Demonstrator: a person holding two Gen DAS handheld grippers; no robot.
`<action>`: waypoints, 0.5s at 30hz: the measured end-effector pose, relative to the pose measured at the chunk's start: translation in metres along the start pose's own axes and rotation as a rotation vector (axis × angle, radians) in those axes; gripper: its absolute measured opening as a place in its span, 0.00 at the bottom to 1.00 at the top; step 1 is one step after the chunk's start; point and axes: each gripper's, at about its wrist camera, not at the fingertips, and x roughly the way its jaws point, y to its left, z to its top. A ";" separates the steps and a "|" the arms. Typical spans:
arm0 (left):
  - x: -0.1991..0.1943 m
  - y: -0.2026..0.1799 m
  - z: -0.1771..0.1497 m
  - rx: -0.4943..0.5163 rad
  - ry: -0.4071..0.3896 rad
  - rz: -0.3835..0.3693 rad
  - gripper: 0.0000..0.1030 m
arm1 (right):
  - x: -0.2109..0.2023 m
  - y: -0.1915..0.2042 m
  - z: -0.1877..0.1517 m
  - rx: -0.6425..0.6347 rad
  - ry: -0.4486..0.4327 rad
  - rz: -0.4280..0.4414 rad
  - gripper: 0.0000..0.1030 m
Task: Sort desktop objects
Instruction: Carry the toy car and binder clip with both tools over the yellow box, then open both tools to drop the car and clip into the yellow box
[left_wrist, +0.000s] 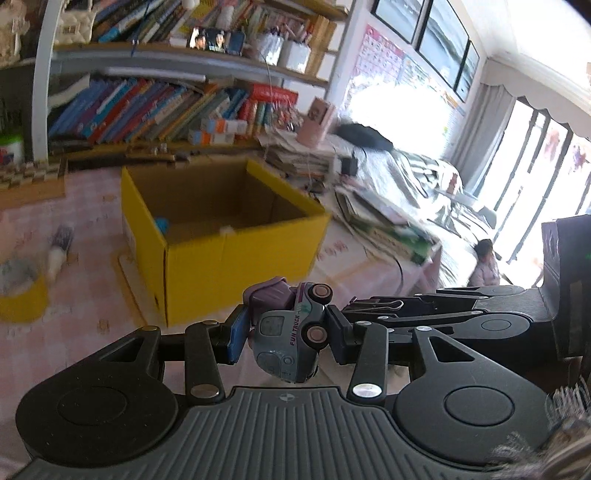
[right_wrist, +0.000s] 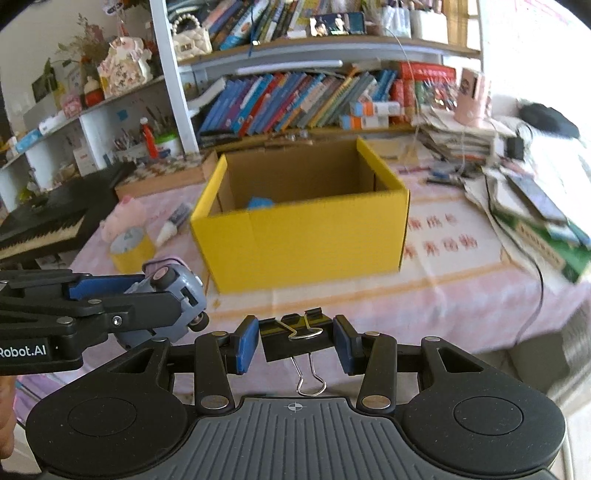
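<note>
Yellow box (right_wrist: 306, 240) is sitting open-topped on the pink tablecloth (right_wrist: 461, 280), lying straight ahead of and beyond both grippers, long side facing them, 1 blue item (right_wrist: 260, 202) already showing inside. Right gripper (right_wrist: 295, 341) is clamping a black binder clip (right_wrist: 297, 334), centred on the box front. Left gripper (left_wrist: 284, 328) is gripping a grey-purple toy truck (left_wrist: 288, 332), just beside the right, facing the box's near corner. Both loads are hanging short of the rim, about equally near

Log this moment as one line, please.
left gripper: shut on toy truck | right gripper: shut on binder clip | both short of yellow box
</note>
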 end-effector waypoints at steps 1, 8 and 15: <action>0.004 -0.001 0.007 -0.001 -0.018 0.008 0.40 | 0.003 -0.004 0.008 -0.011 -0.015 0.010 0.42; 0.028 -0.004 0.054 0.045 -0.119 0.077 0.40 | 0.023 -0.024 0.060 -0.070 -0.112 0.069 0.42; 0.064 0.006 0.085 0.050 -0.129 0.140 0.40 | 0.060 -0.038 0.094 -0.165 -0.136 0.117 0.42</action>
